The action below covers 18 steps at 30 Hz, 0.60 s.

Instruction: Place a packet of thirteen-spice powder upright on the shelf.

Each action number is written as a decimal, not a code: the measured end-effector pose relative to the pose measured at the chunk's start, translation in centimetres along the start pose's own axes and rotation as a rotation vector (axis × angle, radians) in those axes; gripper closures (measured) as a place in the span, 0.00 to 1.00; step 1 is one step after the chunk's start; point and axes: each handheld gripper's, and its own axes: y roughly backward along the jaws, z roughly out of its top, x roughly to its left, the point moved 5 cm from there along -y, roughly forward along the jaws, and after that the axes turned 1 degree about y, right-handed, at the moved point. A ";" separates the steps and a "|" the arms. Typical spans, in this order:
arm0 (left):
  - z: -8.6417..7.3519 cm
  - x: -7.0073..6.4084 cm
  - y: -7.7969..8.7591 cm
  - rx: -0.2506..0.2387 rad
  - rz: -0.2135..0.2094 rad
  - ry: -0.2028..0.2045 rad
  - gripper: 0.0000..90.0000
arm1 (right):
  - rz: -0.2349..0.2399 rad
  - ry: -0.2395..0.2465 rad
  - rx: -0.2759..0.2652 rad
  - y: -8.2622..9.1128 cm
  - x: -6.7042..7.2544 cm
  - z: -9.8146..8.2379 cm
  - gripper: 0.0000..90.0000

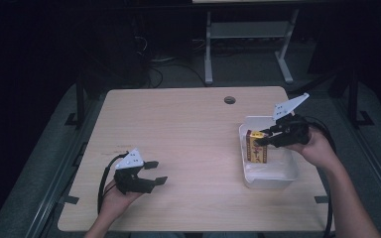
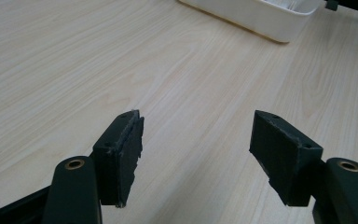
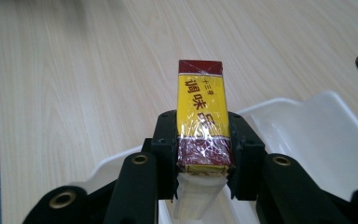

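Note:
A yellow and dark red box [image 1: 256, 146] with printed characters is clamped between the jaws of my right gripper [image 1: 264, 138], which is shut on it. The box hangs over the left part of a white plastic tray [image 1: 270, 183] at the table's right side. In the right gripper view the box [image 3: 200, 93] sticks out forward past the jaws of the right gripper [image 3: 200, 128], above the tray's rim [image 3: 326, 135]. My left gripper [image 1: 156, 172] rests low over the table near the front left, open, with nothing between its jaws [image 2: 196, 140].
The light wooden table [image 1: 178, 129] has a round cable hole [image 1: 229, 100] near its far edge. The white tray [image 2: 261, 16] lies far ahead in the left gripper view. Beyond the table stand white desk legs [image 1: 208, 44] on a dark floor.

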 end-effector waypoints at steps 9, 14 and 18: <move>-0.1 0.0 -0.1 0.005 0.003 0.000 0.37 | -0.007 -0.039 0.045 -1.6 -0.6 -1.9 0.75; -0.1 0.0 -0.1 0.004 0.003 0.001 0.37 | -0.016 -0.044 0.036 -1.8 -0.7 -2.7 0.74; -0.1 0.0 -0.1 0.004 0.005 -0.001 0.37 | -0.035 -0.049 0.062 -1.6 -0.7 -2.9 0.73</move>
